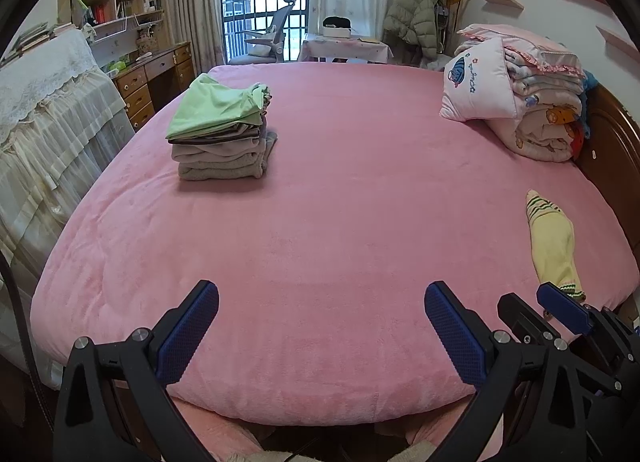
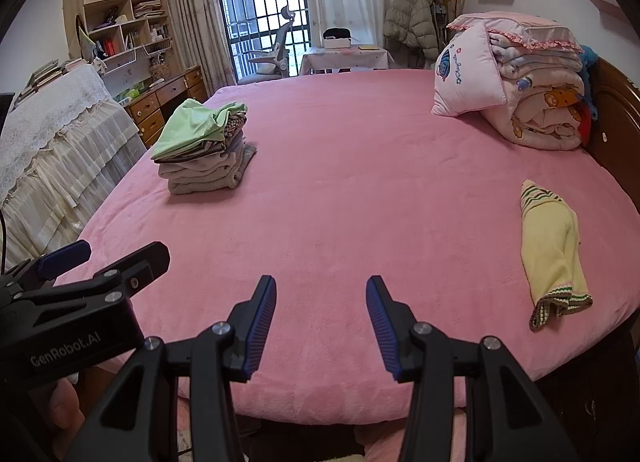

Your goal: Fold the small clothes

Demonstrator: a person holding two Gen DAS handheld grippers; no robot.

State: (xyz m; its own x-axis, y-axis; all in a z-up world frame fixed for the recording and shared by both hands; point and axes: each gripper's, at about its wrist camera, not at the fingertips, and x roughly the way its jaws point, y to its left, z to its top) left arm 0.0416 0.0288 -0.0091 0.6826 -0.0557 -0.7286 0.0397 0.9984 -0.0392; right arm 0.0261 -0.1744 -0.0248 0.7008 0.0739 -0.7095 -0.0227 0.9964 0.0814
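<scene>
Both grippers hover over the near edge of the pink bed (image 2: 340,190), holding nothing: the left gripper (image 1: 322,294) gapes wide, the right gripper (image 2: 321,290) about half open. To the right lies the yellow knit garment (image 2: 554,250), flat and apart from the folded stack (image 2: 204,154) at far left. It looks light, soft and floppy; pinching its striped ribbed hem at the near end seems surest.

Bed cover (image 1: 320,222) fleecy matt cloth; sock (image 2: 552,246) ribbed knit.

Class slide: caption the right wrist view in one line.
Open right gripper hovers over a pink bed, yellow garment unfolded, folded stack behind.
</scene>
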